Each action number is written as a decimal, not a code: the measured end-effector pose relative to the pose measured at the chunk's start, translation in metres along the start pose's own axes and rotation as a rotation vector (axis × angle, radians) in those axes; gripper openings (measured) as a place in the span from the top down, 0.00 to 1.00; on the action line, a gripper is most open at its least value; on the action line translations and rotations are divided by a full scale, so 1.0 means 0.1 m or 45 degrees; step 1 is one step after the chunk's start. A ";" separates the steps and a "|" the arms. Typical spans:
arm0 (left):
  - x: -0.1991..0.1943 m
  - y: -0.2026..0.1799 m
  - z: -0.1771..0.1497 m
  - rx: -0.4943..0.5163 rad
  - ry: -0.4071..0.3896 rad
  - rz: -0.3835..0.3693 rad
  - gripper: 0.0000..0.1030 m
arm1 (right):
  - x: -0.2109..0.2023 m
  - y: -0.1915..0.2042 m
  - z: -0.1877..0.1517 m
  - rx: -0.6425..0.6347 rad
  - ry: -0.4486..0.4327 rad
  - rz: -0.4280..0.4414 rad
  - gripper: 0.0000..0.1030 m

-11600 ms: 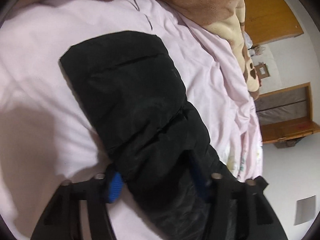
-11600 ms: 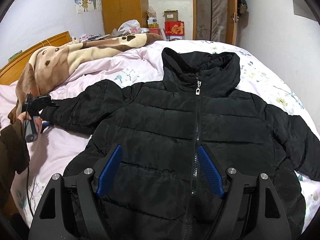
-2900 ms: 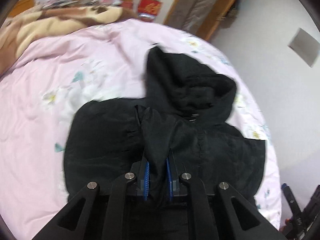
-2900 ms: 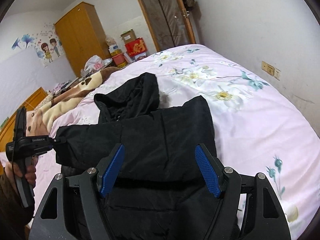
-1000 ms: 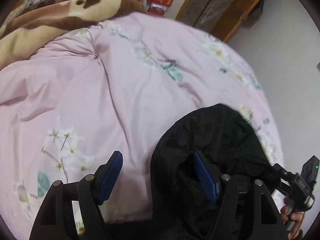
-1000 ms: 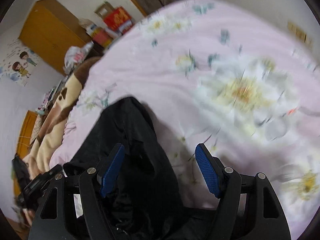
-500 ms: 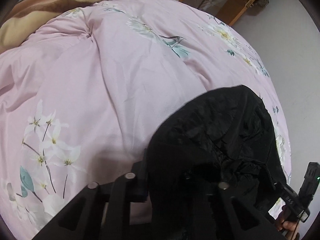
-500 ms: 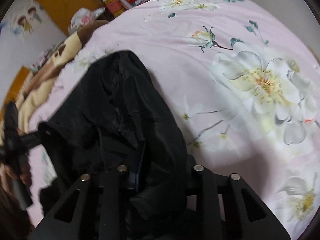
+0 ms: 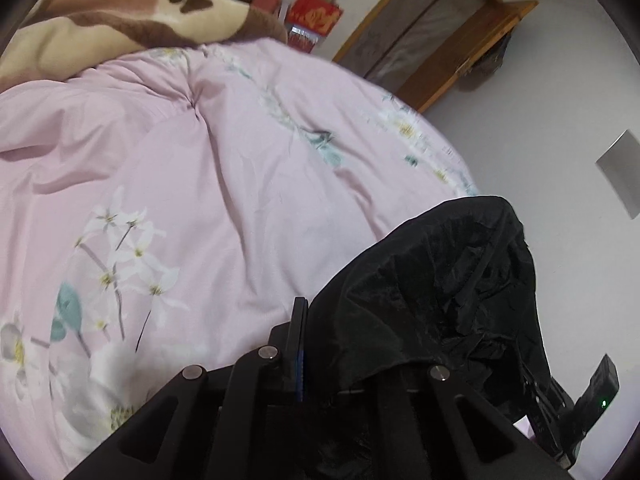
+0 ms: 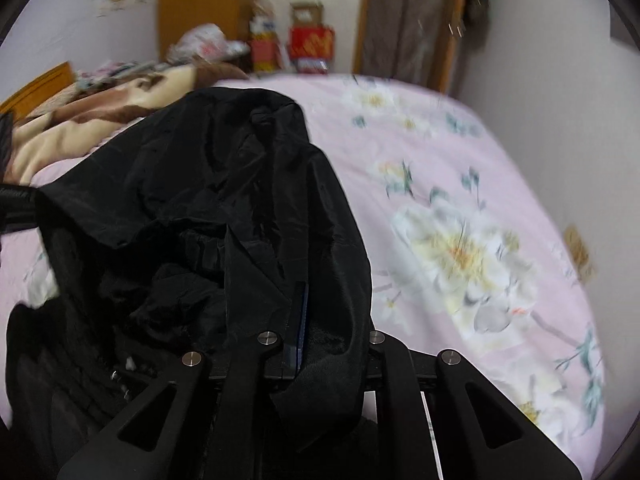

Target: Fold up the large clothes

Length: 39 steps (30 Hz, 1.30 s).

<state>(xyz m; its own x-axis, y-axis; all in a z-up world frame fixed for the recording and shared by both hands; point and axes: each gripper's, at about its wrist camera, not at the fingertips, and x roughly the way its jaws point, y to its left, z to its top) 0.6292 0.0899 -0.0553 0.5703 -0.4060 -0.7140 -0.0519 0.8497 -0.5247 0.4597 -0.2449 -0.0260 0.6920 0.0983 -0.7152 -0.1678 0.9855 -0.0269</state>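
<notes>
Both hand-held grippers have the black jacket (image 10: pixel 208 208) by its hood end, and the fold now in hand looks like the one that brings the hood down over the body. The left hand-held gripper (image 9: pixel 316 344) is pinched tight on the cloth at one side of the hood, its jaws having come together on it a moment ago; the dark fabric spills over its right finger and hides the tip. The right hand-held gripper (image 10: pixel 320 328) is likewise closed down on a fold of the hood's edge, with only a sliver of blue pad showing beside the cloth.

The jacket sits bunched and partly lifted between the two, over the pink flowered bedspread (image 9: pixel 208 184), near the edge of the bed by the wall. A brown-and-cream blanket (image 9: pixel 120 28) lies heaped farther back.

Next, I judge, the two hands need to travel together, keeping the hood's edge taut and level, and lay it flat onto the jacket's body before letting go. Uneven pull would skew the fold.
</notes>
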 end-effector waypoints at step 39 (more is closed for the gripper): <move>-1.22 0.34 -1.91 0.088 0.292 -0.076 0.50 | -1.17 0.45 -1.10 -0.464 -0.297 -0.306 0.89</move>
<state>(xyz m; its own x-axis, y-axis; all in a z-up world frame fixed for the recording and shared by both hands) 0.4019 0.1039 -0.0745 0.3692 -0.5152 -0.7734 0.0369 0.8397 -0.5418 0.2943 -0.2275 -0.0201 0.8730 -0.0566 -0.4844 -0.1896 0.8757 -0.4441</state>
